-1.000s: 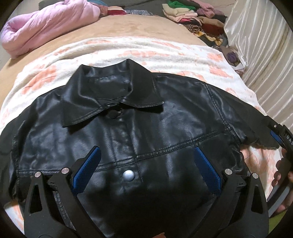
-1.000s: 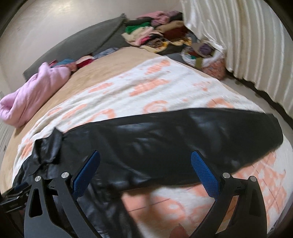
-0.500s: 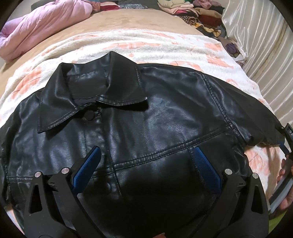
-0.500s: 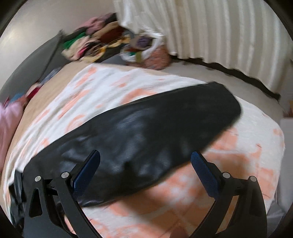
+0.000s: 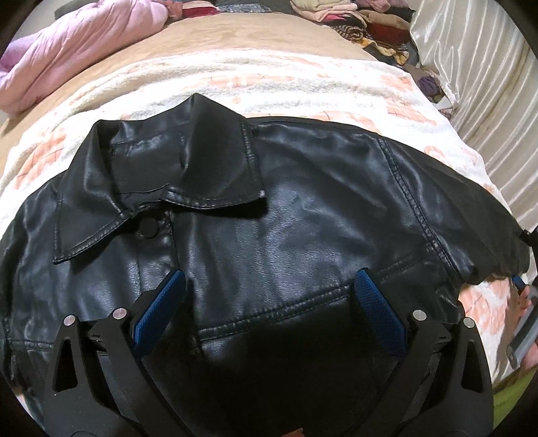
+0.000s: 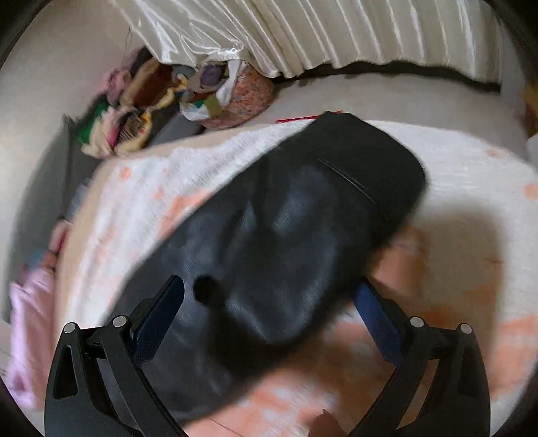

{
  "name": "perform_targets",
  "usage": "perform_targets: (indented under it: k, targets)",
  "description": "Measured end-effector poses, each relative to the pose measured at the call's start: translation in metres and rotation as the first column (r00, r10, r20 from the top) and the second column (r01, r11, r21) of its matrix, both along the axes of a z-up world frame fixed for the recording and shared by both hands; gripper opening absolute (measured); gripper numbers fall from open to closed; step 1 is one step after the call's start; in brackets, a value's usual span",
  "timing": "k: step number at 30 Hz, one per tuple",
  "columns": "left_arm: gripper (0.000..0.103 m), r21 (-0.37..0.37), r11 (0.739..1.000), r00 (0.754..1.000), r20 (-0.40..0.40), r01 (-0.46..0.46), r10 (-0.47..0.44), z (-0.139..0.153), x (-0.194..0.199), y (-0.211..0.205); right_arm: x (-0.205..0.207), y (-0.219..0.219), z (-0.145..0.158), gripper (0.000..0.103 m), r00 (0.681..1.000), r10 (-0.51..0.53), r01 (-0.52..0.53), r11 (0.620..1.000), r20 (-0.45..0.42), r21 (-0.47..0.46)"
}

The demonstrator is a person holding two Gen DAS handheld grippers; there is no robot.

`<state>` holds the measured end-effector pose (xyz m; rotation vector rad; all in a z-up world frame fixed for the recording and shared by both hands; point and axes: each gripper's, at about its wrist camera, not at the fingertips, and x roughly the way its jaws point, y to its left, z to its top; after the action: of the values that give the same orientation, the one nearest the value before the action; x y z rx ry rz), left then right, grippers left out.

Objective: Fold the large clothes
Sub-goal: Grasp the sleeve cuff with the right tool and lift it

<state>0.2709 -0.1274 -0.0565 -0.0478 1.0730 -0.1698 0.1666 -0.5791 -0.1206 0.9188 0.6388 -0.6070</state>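
A black leather jacket (image 5: pixel 302 218) lies front up on a white and orange blanket (image 5: pixel 269 77), collar (image 5: pixel 161 174) toward the far side. My left gripper (image 5: pixel 269 309) is open and empty, low over the jacket's chest. The jacket's right sleeve (image 6: pixel 302 218) stretches across the blanket (image 6: pixel 470 174) in the blurred right wrist view. My right gripper (image 6: pixel 269 319) is open and empty above the sleeve. It also shows at the right edge of the left wrist view (image 5: pixel 524 302), beside the sleeve.
A pink quilt (image 5: pixel 77 50) lies at the far left of the bed. A heap of folded clothes (image 5: pixel 363 16) sits at the far right by a white curtain (image 5: pixel 487 84). The right wrist view shows the clothes pile (image 6: pixel 134 111), a floral bag (image 6: pixel 242 97) and the floor (image 6: pixel 403 97).
My left gripper has moved closer over the jacket's chest, to the right. My right gripper has swung right along the sleeve toward its cuff. Both stay open.
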Motion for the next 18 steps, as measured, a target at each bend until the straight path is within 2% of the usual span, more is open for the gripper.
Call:
perform_targets:
  k: [1, 3, 5, 8, 11, 14, 18]
  targets:
    - [0.094, -0.012, 1.000, 1.000, 0.001, -0.005, 0.005, 0.002, 0.000, 0.004, 0.002, -0.003, 0.001, 0.092, 1.000, 0.000, 0.000, 1.000, 0.014, 0.008]
    - [0.094, -0.029, 1.000, 1.000, 0.001, -0.009, 0.009, 0.006, -0.001, 0.011, 0.008, -0.004, 0.008, 0.026, 0.999, 0.011, -0.010, 1.000, 0.043, -0.021]
    - [0.094, -0.031, 0.999, 1.000, 0.010, -0.013, 0.014, 0.013, -0.002, 0.019, 0.014, -0.006, 0.017, 0.015, 0.993, 0.049, -0.049, 0.999, 0.105, -0.008]
    - [0.094, -0.030, 0.999, 0.999, 0.032, -0.037, 0.038, 0.028, -0.006, 0.032, 0.023, 0.009, 0.050, 0.011, 0.975, 0.149, -0.134, 0.986, 0.164, -0.099]
    - [0.094, -0.058, 0.996, 0.997, 0.044, -0.064, 0.067, 0.040, -0.010, 0.047, 0.035, 0.035, 0.085, 0.010, 0.937, 0.286, -0.250, 0.951, 0.203, -0.183]
    - [0.094, -0.072, 0.994, 0.996, 0.045, -0.078, 0.081, 0.050, -0.013, 0.059, 0.040, 0.062, 0.111, 0.009, 0.902, 0.383, -0.327, 0.908, 0.200, -0.262]
    - [0.094, -0.106, 0.991, 0.994, 0.062, -0.085, 0.092, 0.066, -0.020, 0.072, 0.045, 0.102, 0.149, 0.008, 0.836, 0.507, -0.412, 0.833, 0.210, -0.369]
